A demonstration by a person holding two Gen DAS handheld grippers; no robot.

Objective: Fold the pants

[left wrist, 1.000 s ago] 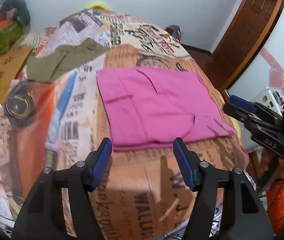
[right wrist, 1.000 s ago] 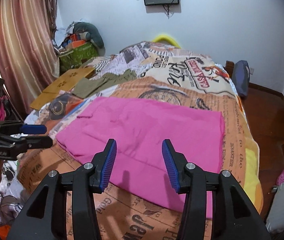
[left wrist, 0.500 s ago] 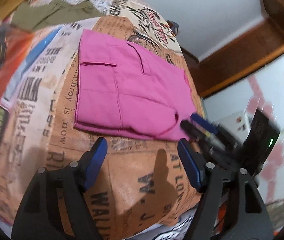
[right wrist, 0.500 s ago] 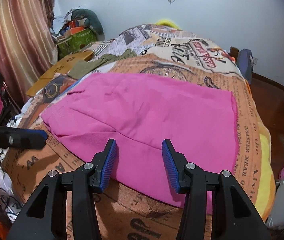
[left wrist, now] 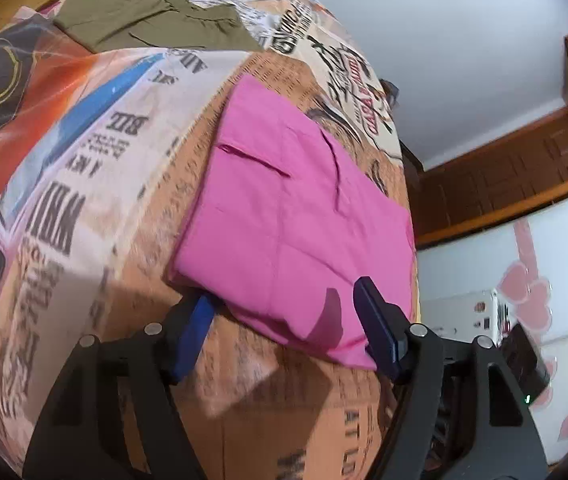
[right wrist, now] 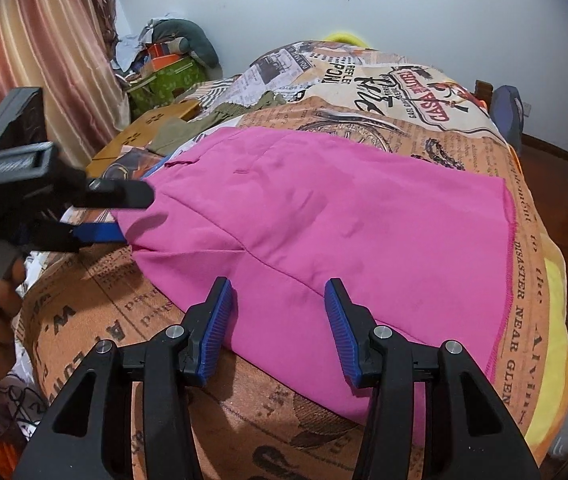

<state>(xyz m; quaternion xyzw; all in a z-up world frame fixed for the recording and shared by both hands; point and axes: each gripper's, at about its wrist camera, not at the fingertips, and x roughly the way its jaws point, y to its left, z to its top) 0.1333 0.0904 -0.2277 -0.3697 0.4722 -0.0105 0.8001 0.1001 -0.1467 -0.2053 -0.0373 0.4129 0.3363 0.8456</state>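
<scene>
**Mia:** What is closest to us?

**Ben:** The right gripper [right wrist: 278,322]. Its two blue fingers [right wrist: 216,326] are apart, and they hold nothing. They sit at the near edge of the pants [right wrist: 324,232], one on each side of a bit of that edge. I think they are there so they can pinch it.

**Mia:** And the left gripper [left wrist: 284,320]?

**Ben:** Its fingers are apart too. It is turned on its side at the near left corner of the pants. One finger looks tucked under the corner and the other sits over the top, so the cloth is between them. They have not closed on it.

**Mia:** Why go for the corner and the edge?

**Ben:** With two spots held, the cloth can lift flat and not flop. That is my guess for the next fold.

**Mia:** Where are the pants?

**Ben:** They lie flat on the bed [right wrist: 364,432], at its near end. They are pink and look folded once already, like a big square. The frayed edge is on the right.

**Mia:** What is farther back?

**Ben:** A green cloth [left wrist: 156,20] lies on the bed, well apart from the pants. Beside it is a brown cardboard box [right wrist: 144,136]. Past that is a pile of stuff [right wrist: 172,60] by the curtain [right wrist: 44,60].
</scene>
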